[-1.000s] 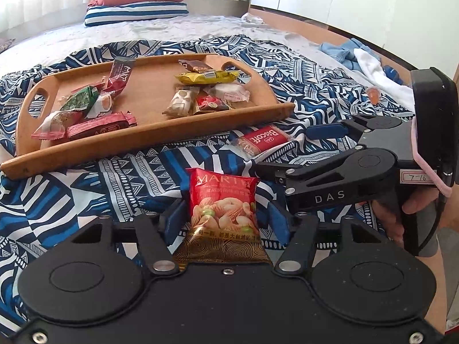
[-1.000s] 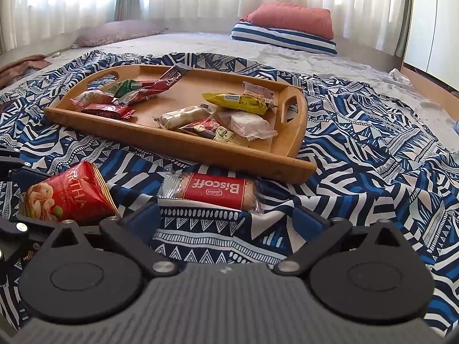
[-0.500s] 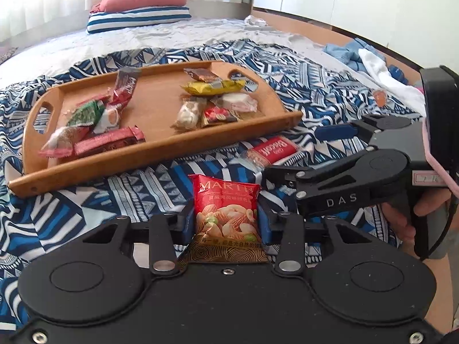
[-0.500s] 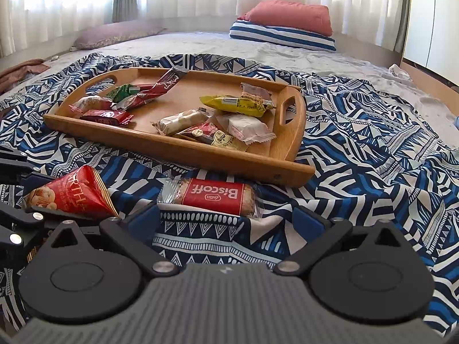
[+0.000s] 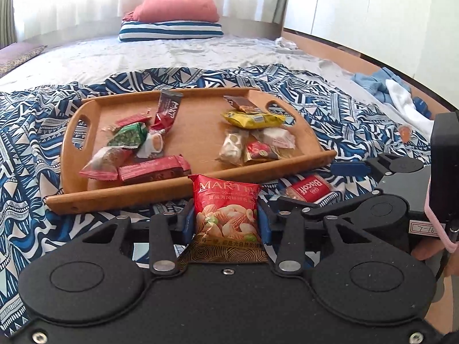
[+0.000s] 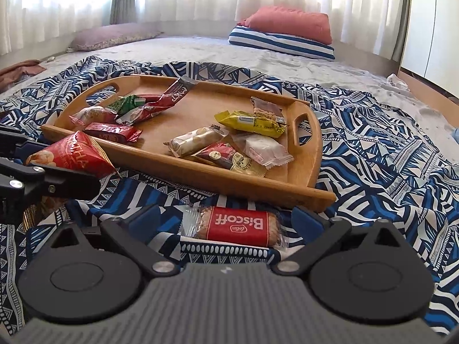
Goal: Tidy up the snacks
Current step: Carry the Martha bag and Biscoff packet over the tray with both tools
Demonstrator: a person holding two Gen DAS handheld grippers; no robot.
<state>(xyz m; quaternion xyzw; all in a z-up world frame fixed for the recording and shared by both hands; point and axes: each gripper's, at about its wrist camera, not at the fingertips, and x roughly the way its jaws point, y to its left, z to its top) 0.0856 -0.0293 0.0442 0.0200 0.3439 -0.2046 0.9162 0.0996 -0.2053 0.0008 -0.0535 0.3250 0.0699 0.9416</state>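
While the left gripper (image 5: pixel 226 223) pinches a red bag of mixed nuts (image 5: pixel 225 212) by its sides, held clear of the patterned blanket (image 5: pixel 34 143), the bag looks bound for the wooden tray (image 5: pixel 200 132) just ahead. The right gripper (image 6: pixel 229 223), its jaws spread, straddles a Biscoff biscuit pack (image 6: pixel 238 225) lying on the blanket (not yet gripped). Wrapped snacks already sit on the tray in two loose clusters.
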